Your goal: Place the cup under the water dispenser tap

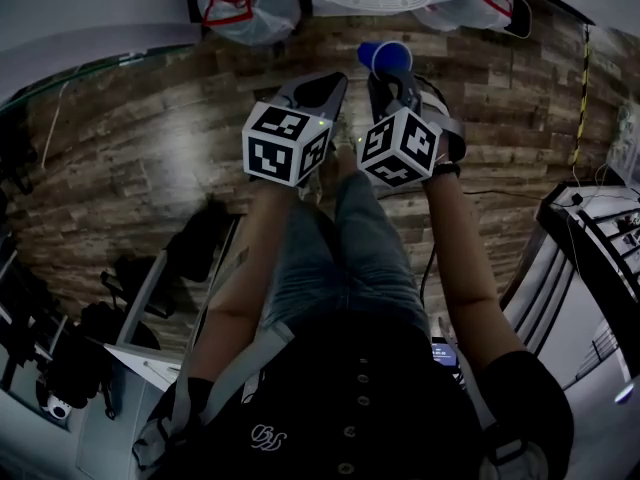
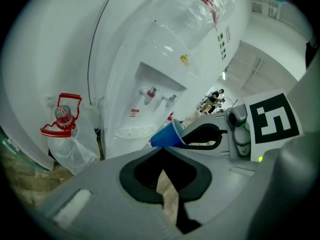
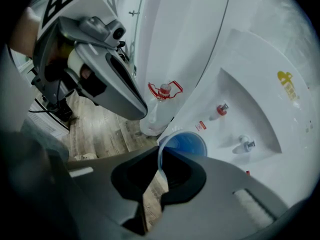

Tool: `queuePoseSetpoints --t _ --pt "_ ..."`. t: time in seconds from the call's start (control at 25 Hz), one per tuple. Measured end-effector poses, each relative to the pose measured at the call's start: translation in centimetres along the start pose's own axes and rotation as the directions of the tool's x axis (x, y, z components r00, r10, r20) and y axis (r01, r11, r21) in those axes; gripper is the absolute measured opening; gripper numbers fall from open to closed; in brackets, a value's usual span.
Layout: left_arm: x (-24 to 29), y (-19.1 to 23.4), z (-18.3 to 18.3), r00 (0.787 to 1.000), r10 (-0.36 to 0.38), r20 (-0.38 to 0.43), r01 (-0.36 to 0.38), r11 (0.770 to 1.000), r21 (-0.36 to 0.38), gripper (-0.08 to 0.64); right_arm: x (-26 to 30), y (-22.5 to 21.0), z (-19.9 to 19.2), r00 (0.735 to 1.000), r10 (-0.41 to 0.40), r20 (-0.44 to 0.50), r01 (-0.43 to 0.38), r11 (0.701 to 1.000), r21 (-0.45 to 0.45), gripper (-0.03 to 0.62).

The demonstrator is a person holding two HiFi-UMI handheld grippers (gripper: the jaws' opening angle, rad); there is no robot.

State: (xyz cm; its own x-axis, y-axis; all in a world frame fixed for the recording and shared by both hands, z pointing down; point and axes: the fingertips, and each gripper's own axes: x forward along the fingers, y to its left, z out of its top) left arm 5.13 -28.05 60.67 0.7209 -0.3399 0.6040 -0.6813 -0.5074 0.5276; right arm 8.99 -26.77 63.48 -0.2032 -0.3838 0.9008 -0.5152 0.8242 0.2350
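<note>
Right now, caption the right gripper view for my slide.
Right gripper pinches the blue cup by its rim in front of the white dispenser's taps.

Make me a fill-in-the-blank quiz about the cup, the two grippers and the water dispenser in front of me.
1. The right gripper holds a ____ cup by its rim.
2. The left gripper has its fingers shut with ____ between them.
3. The water dispenser has ____ taps in its recess.

Missing words: blue; nothing; two
</note>
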Motion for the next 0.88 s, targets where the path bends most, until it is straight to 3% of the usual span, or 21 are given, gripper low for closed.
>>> queuePoseSetpoints --t 0.32,0.88 --pt "2.8 1.5 -0.2 1.000 -0.014 -0.014 0.015 0.999 0.037 0.005 3.5 -0.9 -1.5 0.999 -0.032 -0.036 0.029 0.998 -0.063 0.023" --pt "4.9 3.9 -1.3 1.000 0.008 -0.007 -0.008 1.000 0.025 0.005 8.9 -1.5 -2.2 0.997 -0.053 -0.058 0.039 0.974 -0.225 0.023"
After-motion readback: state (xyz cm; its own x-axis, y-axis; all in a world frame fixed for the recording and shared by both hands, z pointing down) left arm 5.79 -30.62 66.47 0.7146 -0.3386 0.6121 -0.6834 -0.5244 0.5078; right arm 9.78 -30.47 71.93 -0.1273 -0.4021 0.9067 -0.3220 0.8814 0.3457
